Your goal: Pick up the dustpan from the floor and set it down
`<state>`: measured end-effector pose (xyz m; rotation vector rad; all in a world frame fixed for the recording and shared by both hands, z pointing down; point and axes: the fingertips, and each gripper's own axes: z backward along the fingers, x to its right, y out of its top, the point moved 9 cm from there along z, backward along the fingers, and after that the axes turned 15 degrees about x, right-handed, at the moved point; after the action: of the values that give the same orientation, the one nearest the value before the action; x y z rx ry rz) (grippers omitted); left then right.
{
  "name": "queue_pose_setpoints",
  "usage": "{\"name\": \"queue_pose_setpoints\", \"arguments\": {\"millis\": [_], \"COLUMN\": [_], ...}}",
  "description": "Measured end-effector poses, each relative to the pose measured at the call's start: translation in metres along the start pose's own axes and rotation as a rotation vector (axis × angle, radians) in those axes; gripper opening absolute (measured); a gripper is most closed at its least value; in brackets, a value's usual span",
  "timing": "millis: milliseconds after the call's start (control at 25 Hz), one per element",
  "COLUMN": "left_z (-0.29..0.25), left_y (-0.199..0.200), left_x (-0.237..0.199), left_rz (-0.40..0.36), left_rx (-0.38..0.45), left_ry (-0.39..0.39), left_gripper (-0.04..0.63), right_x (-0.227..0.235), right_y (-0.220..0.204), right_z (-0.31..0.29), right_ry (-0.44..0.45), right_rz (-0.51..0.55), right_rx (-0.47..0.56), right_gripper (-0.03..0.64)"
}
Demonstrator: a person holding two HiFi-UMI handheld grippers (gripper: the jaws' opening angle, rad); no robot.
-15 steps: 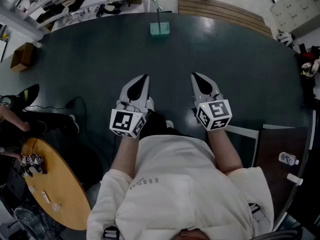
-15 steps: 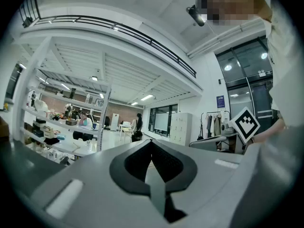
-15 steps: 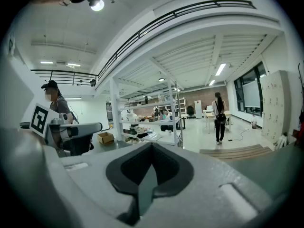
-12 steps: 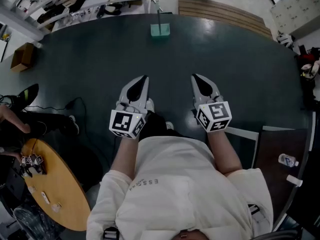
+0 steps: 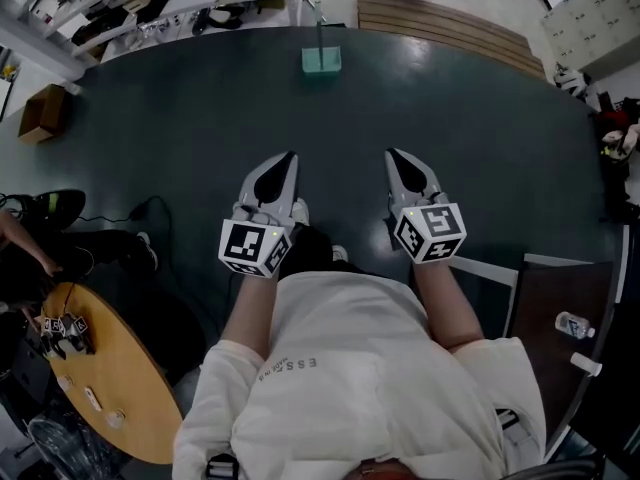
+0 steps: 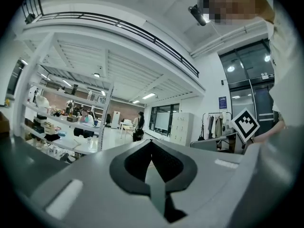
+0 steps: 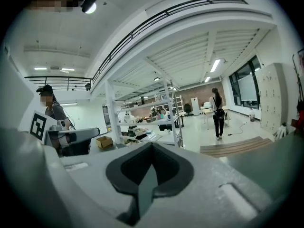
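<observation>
1. Flooring (image 5: 180, 118) of dark, smooth, faintly glossy sheet is spread wide ahead. The task's thing stands on it, with bare ground around.
2. A round wooden worktop (image 5: 130, 368), pale and smooth, is seen at lower left with a few small items on it. It is judged to play no part.
3. The left tongs (image 5: 290, 154) and right tongs (image 5: 391, 152) are held side by side before the body, pointed forward. Both are clenched on nothing, their grey moulded jaws pressed together. This is judged a ready carry before an approach.
4. The dustpan (image 5: 321, 60) is found far ahead on the flooring, well apart from both tongs and not yet lifted. It is a boxy teal pan, seemingly plastic. Its thin handle (image 5: 318, 30) stands upright, presumably so that it can be taken from above.
</observation>
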<state>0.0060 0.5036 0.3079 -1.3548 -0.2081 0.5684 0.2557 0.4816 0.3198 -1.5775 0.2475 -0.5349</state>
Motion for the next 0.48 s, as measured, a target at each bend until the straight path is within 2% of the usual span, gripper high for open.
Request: {"name": "queue_pose_setpoints", "arguments": {"millis": [200, 480], "left_z": [-0.013, -0.05], "left_y": [-0.003, -0.005], "left_x": [-0.026, -0.083], "left_rz": [0.013, 0.042], "left_rx": [-0.005, -0.005], "left_ry": [0.014, 0.024], "left_gripper": [0.009, 0.009], "right_x": [0.002, 0.009], "right_y": [-0.006, -0.005], "right_z": [-0.026, -0.087], "right_ry": [-0.011, -0.051], "right_rz": [-0.044, -0.042], "right_rx": [-0.022, -0.054], "right_gripper": [-0.01, -0.009]}}
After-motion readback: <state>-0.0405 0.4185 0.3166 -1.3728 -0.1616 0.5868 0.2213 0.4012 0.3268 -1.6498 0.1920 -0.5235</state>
